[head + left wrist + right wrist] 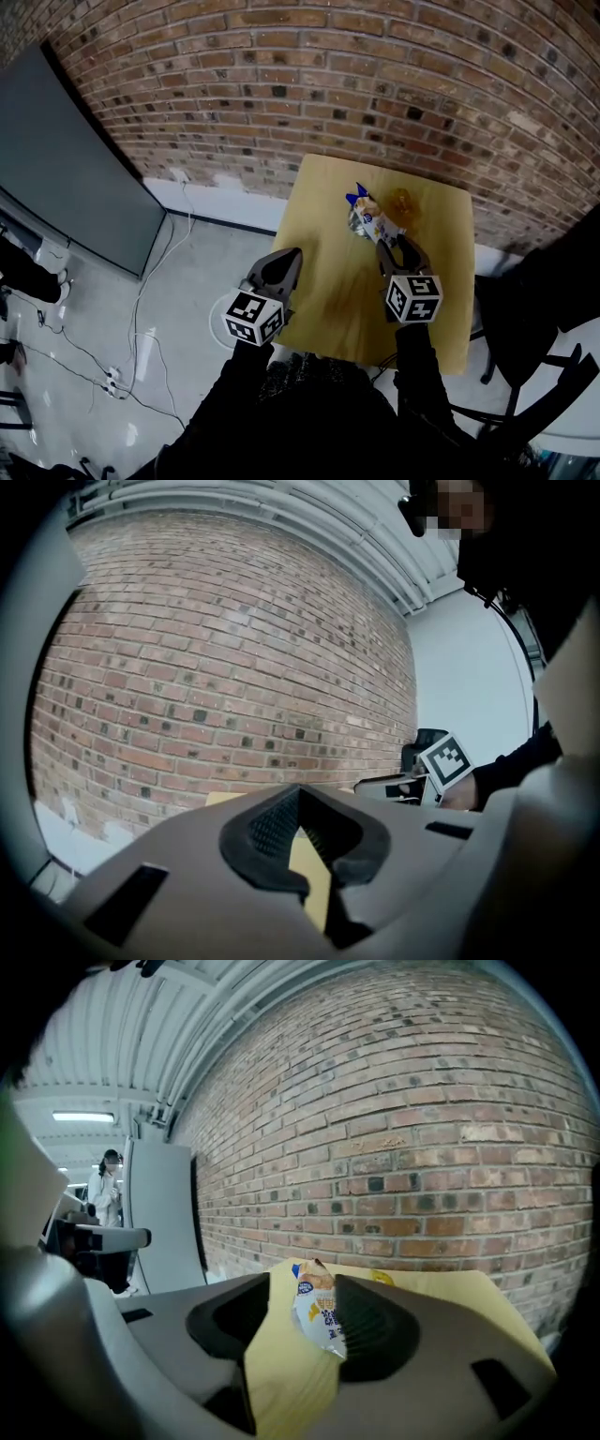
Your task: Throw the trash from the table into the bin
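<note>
A crumpled snack wrapper (pixel 368 218), white with blue and orange print, lies on the wooden table (pixel 328 309) towards its far side. A small yellow-brown scrap (pixel 403 200) sits just beyond it. My right gripper (pixel 396 249) is open right behind the wrapper. In the right gripper view the wrapper (pixel 319 1314) stands between the jaws, close to the right pad (pixel 375 1326), and I cannot tell whether they touch. My left gripper (pixel 283 266) hovers at the table's left edge, shut and empty. Its pads (pixel 267 825) meet at the tip. No bin is clearly in view.
A brick wall (pixel 375 84) runs behind the table. A grey panel (pixel 66 178) leans at the left, with cables (pixel 141 309) on the floor. A dark chair (pixel 534 309) stands at the right. A pale round shape (pixel 217 328) lies on the floor under my left gripper.
</note>
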`<control>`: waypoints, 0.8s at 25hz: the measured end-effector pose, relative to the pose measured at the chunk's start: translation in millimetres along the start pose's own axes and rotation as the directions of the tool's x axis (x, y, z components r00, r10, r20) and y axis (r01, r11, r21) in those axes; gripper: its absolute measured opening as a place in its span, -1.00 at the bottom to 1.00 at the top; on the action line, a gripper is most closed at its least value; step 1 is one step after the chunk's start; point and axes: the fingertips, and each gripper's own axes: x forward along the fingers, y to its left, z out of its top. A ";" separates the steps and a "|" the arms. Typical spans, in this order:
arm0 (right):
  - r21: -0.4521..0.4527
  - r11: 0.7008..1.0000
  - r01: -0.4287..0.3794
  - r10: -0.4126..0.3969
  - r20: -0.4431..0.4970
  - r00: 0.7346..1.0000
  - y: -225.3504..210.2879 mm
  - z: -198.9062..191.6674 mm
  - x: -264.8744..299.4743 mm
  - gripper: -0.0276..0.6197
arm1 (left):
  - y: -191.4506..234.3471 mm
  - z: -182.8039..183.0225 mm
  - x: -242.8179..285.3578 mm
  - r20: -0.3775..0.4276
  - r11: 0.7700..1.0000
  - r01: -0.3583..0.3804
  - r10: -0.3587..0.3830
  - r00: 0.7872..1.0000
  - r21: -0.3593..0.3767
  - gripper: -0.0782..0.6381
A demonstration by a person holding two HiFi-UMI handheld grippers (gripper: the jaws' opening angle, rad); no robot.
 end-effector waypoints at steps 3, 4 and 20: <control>-0.037 0.999 0.003 -0.004 -0.049 0.999 -4.7 -11.1 13.2 0.05 | -0.7 -2.2 3.2 -0.007 1.000 -0.015 0.015 1.000 0.002 -0.77; -0.042 0.999 -0.007 0.004 -0.066 0.998 -4.4 -15.5 17.5 0.08 | 0.0 -3.0 3.0 -0.010 1.000 -0.023 0.023 1.000 0.003 -0.77; -0.123 0.989 -0.085 0.055 -0.235 0.970 -22.9 -73.1 69.8 0.10 | 5.4 -22.5 -10.9 -0.050 0.995 -0.101 0.100 0.994 -0.017 -0.77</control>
